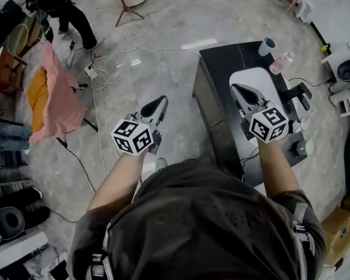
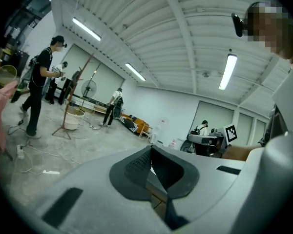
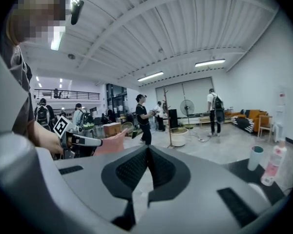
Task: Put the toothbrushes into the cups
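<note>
The left gripper [image 2: 150,150] has its jaws pressed together with nothing between them, pointing out over a grey floor [image 2: 53,152]. At left a person in black [image 2: 41,82] stands near a wooden stand [image 2: 72,101] and a white tub [image 2: 74,119]. At right a bare forearm holds the right gripper [image 2: 193,140].

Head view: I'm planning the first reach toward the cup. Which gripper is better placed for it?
Right. The right gripper is over the black table, pointing roughly toward the cup; the left gripper hangs over the floor beside the table. Both are shut and empty.
</note>
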The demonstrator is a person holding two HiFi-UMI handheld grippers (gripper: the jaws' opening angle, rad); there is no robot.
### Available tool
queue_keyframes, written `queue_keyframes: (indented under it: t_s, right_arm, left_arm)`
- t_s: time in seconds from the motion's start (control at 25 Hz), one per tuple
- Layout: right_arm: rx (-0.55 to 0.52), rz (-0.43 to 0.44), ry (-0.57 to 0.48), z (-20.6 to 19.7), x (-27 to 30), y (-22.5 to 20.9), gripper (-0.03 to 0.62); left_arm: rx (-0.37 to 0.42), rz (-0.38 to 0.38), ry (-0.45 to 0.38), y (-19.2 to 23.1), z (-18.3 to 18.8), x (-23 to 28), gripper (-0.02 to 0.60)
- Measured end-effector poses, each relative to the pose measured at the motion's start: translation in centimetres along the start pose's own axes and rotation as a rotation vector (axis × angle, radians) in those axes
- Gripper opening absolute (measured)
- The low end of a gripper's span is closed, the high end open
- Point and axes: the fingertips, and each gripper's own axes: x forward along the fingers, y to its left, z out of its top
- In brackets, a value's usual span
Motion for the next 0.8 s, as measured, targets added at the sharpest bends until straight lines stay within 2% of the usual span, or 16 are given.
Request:
queue_keyframes:
  t_s: [0.24,0.4,0.6,0.8]
  right_arm:
    - [-0.029,0.182,0.038,-0.4,8.8,8.4,-0.008]
    - [-0.048,0.273,0.065,-1.1,12.3,13.0,-0.008]
    - [-0.042,0.325,0.081,-1.7,14.8,15.9,-0.008]
    - [-0.043,0.339,0.093,-2.0,15.3,16.5,-0.008]
  left_arm:
    - [-0.023,0.154,-0.027,6.1,-0.7,-9.1,0.006]
    - [-0.052,0.228,-0.036,8.5,-1.6,-13.3,0.006]
    - [-0.066,0.265,-0.036,10.0,-2.2,-15.9,0.006]
    - [-0.07,0.274,-0.04,10.5,-1.7,-16.5,0.006]
